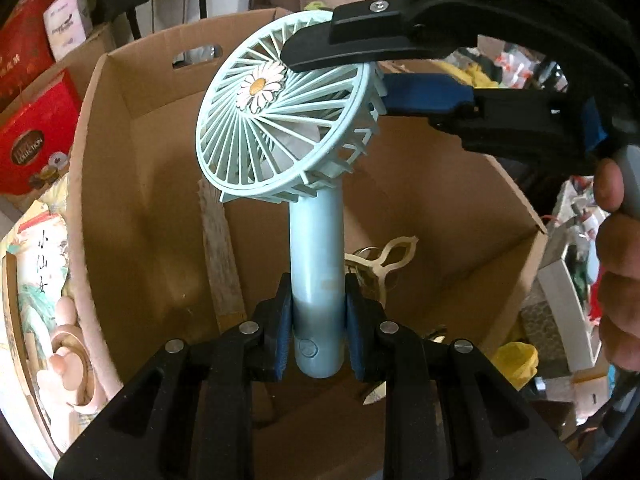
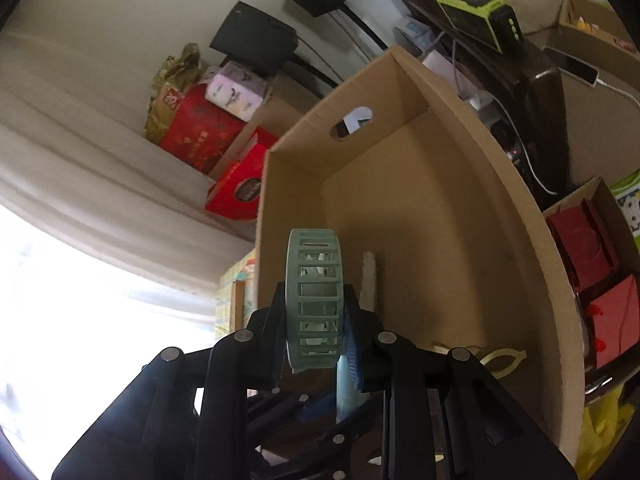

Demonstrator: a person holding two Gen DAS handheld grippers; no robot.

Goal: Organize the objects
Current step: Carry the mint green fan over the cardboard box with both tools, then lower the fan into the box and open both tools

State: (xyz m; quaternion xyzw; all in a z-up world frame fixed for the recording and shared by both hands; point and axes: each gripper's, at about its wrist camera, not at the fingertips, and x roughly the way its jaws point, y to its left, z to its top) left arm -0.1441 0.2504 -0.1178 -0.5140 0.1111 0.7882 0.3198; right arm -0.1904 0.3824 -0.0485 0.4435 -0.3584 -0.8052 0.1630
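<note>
With my left hand-held gripper (image 1: 318,320) clamping the fan (image 1: 280,120) handle and the right hand-held gripper (image 2: 316,320) pinching its head over the box (image 1: 132,184), opposing pulls could crack the grille.

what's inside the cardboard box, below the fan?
Inside the cardboard box: a cream openwork piece and a pale strip leaning on the wall. The fan, held by both grippers, hides the floor beneath it.

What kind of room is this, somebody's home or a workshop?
Most likely a cluttered home storage corner. A big cardboard box stands open, red gift boxes are stacked by the wall, and both grippers hold a small handheld fan over the box.
</note>
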